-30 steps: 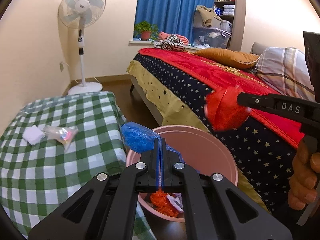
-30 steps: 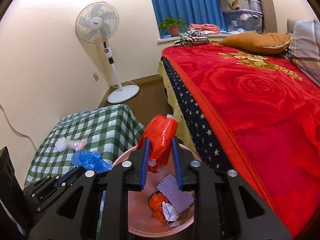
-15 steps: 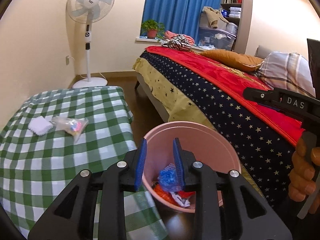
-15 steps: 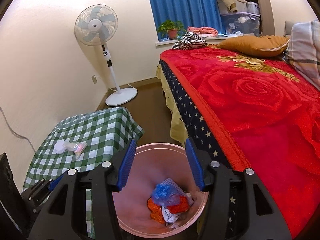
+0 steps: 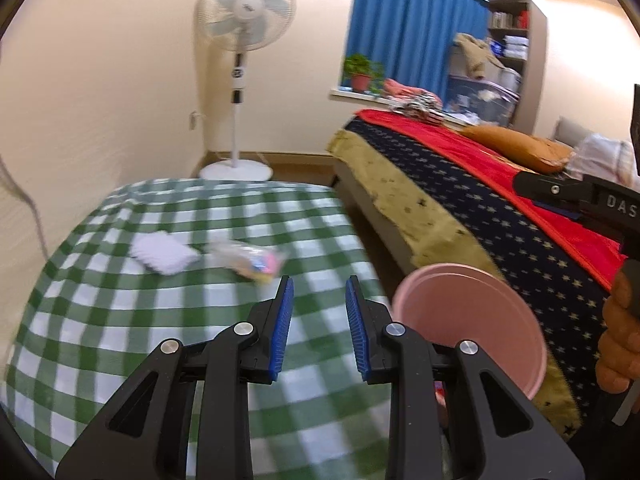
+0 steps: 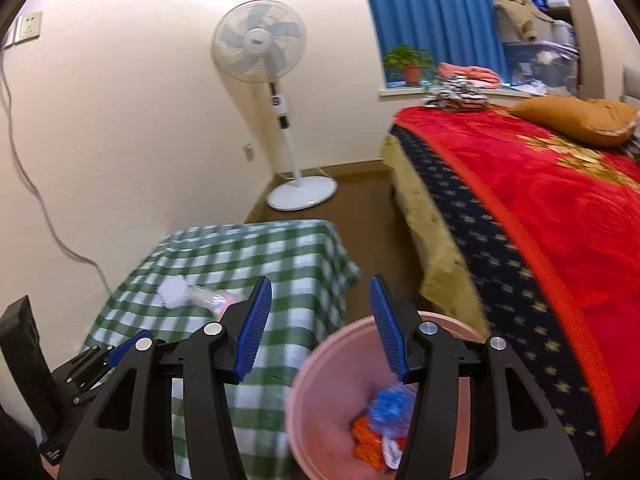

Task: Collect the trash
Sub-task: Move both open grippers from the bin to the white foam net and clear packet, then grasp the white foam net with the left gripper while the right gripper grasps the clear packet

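The left gripper (image 5: pixel 319 316) is spread open and empty above the checked tablecloth (image 5: pixel 120 320), pointing toward a clear wrapper (image 5: pixel 250 258) and a white pad (image 5: pixel 164 254) lying just beside each other. The right gripper (image 6: pixel 320 320) is likewise wide open and empty over the pink bin (image 6: pixel 320 412), which holds blue and orange trash (image 6: pixel 386 420). The step in hand looks like reaching for the remaining pieces; next, close on the wrapper.

The left black two-finger gripper with blue ribbed pads (image 5: pixel 319 326) stands with its jaws parted and nothing between them. The right black two-finger gripper with blue ribbed pads (image 6: pixel 320 324) is spread wider, also holding nothing. At the left view's right edge, the person's bare right hand (image 5: pixel 618 340) wraps that gripper's handle.
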A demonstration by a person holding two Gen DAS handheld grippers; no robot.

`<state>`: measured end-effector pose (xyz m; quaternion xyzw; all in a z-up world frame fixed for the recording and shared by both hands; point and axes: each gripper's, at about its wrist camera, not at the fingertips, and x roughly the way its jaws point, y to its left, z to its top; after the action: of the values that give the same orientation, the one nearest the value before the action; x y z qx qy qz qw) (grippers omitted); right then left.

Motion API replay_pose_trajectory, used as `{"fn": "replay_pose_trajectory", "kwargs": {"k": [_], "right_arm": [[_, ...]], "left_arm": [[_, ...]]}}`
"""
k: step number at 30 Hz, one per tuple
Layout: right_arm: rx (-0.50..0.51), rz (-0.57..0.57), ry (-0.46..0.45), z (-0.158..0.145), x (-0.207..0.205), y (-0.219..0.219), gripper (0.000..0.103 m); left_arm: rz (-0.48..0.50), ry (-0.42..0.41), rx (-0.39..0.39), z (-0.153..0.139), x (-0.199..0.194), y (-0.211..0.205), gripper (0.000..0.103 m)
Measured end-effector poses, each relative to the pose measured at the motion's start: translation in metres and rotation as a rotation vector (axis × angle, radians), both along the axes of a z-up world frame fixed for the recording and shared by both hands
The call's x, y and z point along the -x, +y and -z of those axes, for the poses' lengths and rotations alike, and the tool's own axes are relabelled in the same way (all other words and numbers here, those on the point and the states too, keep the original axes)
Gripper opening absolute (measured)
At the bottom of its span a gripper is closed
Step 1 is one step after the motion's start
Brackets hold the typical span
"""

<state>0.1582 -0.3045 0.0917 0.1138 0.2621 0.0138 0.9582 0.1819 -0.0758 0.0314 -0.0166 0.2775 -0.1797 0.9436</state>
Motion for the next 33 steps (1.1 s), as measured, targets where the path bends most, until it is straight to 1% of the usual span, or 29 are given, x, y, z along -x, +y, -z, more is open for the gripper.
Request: {"fn": "replay_pose_trajectory", "kwargs": {"k": [7, 11, 15, 20, 23, 24, 27, 33], "right_arm": [[-0.01, -0.107, 0.012, 0.011, -0.045, 0.045, 0.051], [-0.015, -0.143, 0.035, 0.026, -0.071, 0.065, 0.051], [-0.008, -0.177, 0.06, 0.043, -0.097, 0.086, 0.051], [-0.009, -0.214, 0.124, 0.076, -0.135, 0.111, 0.051], [0.02, -0.252, 0.162, 0.095, -0.154, 0.129, 0.052], [0.038, -0.27, 0.176, 0.102, -0.159, 0.135, 0.054], [0.067, -0.289, 0.198, 0.111, -0.169, 0.144, 0.059], [0.079, -0.313, 0.239, 0.124, -0.18, 0.149, 0.059]], "left_arm": [[-0.126, 0.007, 0.017, 0.014, -0.026, 0.048, 0.027], [-0.195, 0.014, 0.03, 0.025, -0.04, 0.069, 0.027], [-0.237, 0.03, 0.032, 0.036, -0.056, 0.084, 0.027], [-0.272, 0.039, 0.042, 0.042, -0.077, 0.096, 0.027], [-0.283, 0.05, 0.048, 0.046, -0.093, 0.101, 0.027], [-0.286, 0.055, 0.05, 0.048, -0.098, 0.103, 0.027], [-0.294, 0.084, 0.064, 0.053, -0.117, 0.108, 0.027], [-0.288, 0.211, 0.092, 0.069, -0.153, 0.11, 0.027]]}}
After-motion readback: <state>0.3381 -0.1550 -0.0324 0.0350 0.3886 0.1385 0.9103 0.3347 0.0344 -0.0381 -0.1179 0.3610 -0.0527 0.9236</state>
